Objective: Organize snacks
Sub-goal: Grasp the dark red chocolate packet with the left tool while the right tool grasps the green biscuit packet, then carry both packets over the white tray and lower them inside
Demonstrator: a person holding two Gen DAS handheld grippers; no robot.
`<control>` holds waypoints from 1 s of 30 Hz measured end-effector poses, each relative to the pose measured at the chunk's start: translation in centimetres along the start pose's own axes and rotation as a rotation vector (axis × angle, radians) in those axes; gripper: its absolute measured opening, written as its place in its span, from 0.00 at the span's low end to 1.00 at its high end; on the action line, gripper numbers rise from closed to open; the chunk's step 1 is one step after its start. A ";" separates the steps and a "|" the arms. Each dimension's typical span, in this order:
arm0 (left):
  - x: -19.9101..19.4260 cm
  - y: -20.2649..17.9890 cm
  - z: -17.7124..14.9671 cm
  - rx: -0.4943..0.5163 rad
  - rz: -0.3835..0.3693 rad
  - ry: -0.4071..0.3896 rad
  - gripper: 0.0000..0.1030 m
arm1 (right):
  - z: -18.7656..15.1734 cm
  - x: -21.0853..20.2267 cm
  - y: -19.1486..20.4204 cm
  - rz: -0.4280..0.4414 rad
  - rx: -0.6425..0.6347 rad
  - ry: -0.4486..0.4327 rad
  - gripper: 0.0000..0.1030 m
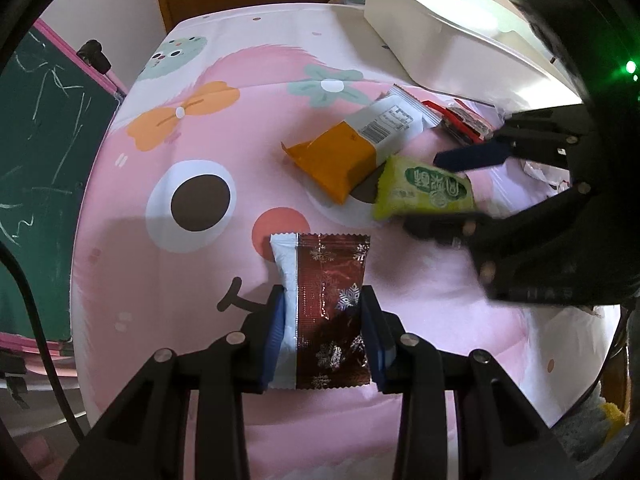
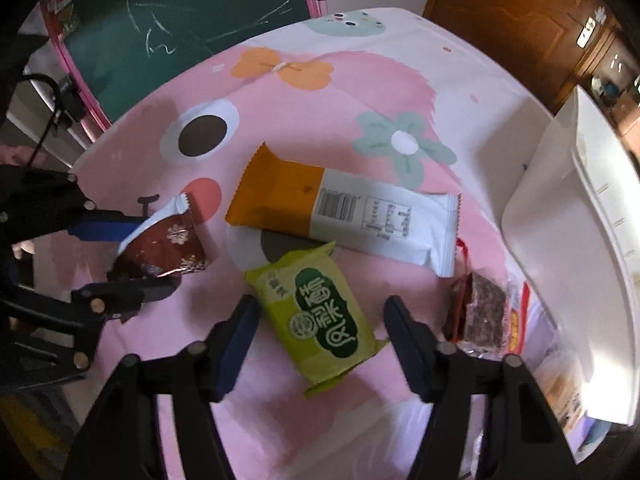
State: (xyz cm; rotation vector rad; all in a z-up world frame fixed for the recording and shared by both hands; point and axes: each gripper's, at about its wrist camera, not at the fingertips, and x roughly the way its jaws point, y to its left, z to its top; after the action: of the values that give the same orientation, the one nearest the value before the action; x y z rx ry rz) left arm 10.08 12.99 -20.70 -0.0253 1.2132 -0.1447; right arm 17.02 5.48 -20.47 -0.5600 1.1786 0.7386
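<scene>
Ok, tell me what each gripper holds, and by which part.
Left gripper clamps the brown snowflake packet by its side edges. Right gripper holds nothing, open around the green packet.

A table draped in a pink cartoon-print cloth (image 1: 168, 240) fills the view, its pattern showing an orange bow, a mint flower and a big brown-and-white eye. Off the table's edge stands a dark green chalkboard with a pink frame (image 2: 180, 20), scrawled with faint white chalk marks. Behind the table rises a warm brown wooden door (image 2: 500, 20), with a pale wall (image 1: 120, 12) beside it. Bright daylight washes over the far right side of the cloth, while soft shadows lie across its middle.
</scene>
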 end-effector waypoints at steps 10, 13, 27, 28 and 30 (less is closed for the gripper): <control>-0.9 0.1 0.3 -0.021 0.003 -0.014 0.33 | -2.2 -2.5 -1.4 0.071 0.159 -0.054 0.36; -2.1 -0.6 0.6 -0.007 0.000 -0.041 0.33 | -3.5 -4.6 -1.6 0.078 0.200 -0.105 0.36; -8.9 -6.7 5.8 0.087 0.027 -0.167 0.33 | -8.2 -16.1 -6.3 -0.024 0.362 -0.340 0.36; -9.3 -7.0 6.4 0.091 0.030 -0.176 0.33 | -8.3 -16.3 -6.7 -0.031 0.373 -0.349 0.36; -10.2 -8.0 8.0 0.105 0.036 -0.196 0.33 | -8.6 -17.8 -7.9 -0.055 0.407 -0.374 0.36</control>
State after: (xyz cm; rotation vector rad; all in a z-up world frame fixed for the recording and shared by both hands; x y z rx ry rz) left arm 13.25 5.88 -7.64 0.0722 1.0090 -0.1707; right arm 14.19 -9.84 -5.96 -0.1053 0.9239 0.5080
